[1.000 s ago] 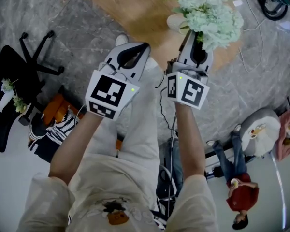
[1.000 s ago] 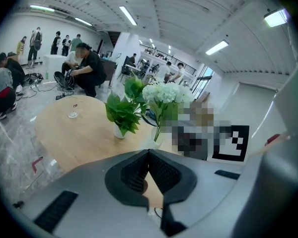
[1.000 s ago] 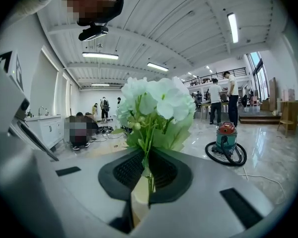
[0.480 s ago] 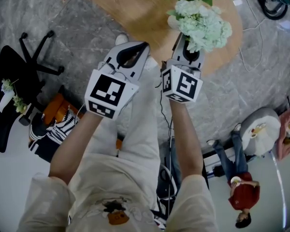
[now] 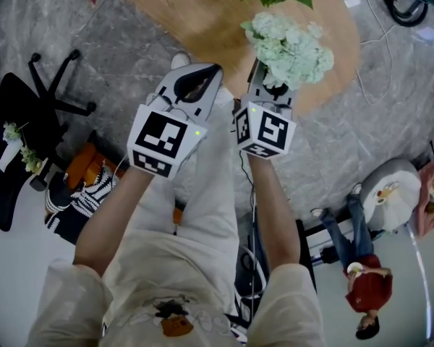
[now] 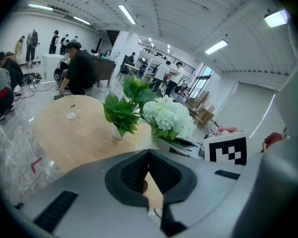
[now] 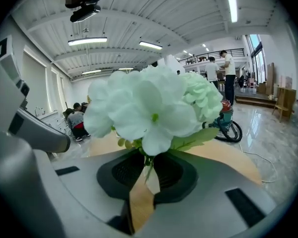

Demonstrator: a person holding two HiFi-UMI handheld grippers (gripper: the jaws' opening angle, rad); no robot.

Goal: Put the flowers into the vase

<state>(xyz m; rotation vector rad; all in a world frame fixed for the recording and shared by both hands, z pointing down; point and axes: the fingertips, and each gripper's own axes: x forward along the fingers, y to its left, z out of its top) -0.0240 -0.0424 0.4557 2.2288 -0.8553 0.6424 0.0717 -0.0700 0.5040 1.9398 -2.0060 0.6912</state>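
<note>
- Right gripper (image 7: 148,162) pinches the pale-green hydrangea bunch (image 7: 154,108) by its stem, jaws just loosening: it may fall onto the round wooden table's (image 5: 202,20) near edge.
- Left gripper (image 6: 149,155), pressed together, empty; small white vase (image 6: 117,132) seems leaf-crowded.

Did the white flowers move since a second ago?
Yes. In the head view the white flowers have shifted left: they reached the right edge of the round wooden table before, and now they sit inside that edge.

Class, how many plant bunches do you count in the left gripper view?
2: a green leafy plant in a white vase on the table; white flowers just right of it. Others may hide behind.
</note>
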